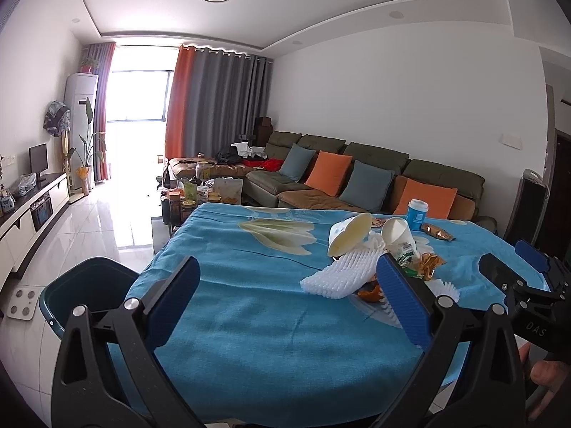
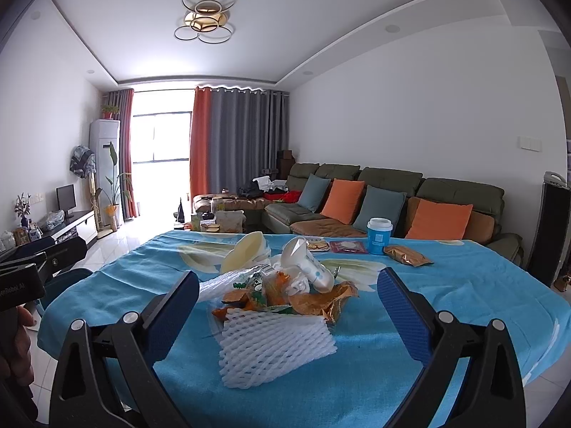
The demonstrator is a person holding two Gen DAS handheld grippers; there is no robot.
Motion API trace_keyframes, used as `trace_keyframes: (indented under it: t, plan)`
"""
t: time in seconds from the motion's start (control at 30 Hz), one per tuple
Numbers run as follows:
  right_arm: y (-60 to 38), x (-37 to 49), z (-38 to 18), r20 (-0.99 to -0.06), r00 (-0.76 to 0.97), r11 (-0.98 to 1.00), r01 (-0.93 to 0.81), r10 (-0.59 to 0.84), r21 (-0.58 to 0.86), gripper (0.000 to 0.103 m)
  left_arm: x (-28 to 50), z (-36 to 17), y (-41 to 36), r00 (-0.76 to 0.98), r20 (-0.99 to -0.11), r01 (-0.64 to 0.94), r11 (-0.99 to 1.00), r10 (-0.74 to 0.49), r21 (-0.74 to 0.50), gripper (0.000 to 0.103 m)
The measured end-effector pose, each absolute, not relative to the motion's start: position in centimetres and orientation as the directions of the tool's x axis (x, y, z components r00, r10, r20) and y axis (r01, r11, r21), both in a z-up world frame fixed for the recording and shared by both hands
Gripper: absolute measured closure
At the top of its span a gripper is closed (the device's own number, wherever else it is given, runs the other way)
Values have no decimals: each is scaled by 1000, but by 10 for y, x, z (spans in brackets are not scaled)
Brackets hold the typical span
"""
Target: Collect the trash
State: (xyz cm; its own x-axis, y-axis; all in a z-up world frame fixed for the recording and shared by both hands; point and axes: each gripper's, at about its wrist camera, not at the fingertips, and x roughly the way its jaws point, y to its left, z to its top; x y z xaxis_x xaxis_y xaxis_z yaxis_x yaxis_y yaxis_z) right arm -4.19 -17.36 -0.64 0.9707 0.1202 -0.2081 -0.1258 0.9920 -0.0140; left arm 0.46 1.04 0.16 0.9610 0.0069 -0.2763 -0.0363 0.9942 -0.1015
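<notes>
**White foam netting is sitting first in line on the trash pile**

White foam fruit netting [image 2: 274,342] is lying at the near edge of the trash pile [image 2: 282,285], and the pile is sitting roughly mid-table on the blue floral tablecloth [image 2: 446,303]. The right gripper [image 2: 288,308] is hovering just in front of it with its blue pads spread wide, nothing between them. The netting is looking like the obvious first grab: super light, squishy, and it's going to compress a lot, so I'd be pinching across the middle and closing fully. Pretty grippy stuff too.

Behind it, orange peel [image 2: 232,299], crinkly foil wrappers [image 2: 321,303] and a tipped yogurt-type bottle [image 2: 310,267] are tangling together. Foil is probably going to be slippery and the peel floppy. A second strip of netting [image 1: 339,278] is stretching out toward the left side, with an upturned paper bowl [image 1: 348,237] leaning behind it; I'd be taking that thin bowl by the rim, gently.

Further back, a blue lidded cup [image 2: 379,235] is standing upright beside a gold snack packet [image 2: 407,255], well apart from the pile.

The left gripper [image 1: 289,303] is hanging open too, empty, over bare cloth left of the pile. A dark teal bin [image 1: 85,285] is waiting just beside the table's left edge.
</notes>
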Motion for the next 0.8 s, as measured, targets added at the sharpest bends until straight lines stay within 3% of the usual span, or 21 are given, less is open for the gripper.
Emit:
trace_keyframes:
  t: [0.8]
  plan:
    - [-173, -42, -6, -209, 971, 992, -124, 118, -16, 6, -1, 4, 11, 966, -260, -44, 994, 18, -95, 6]
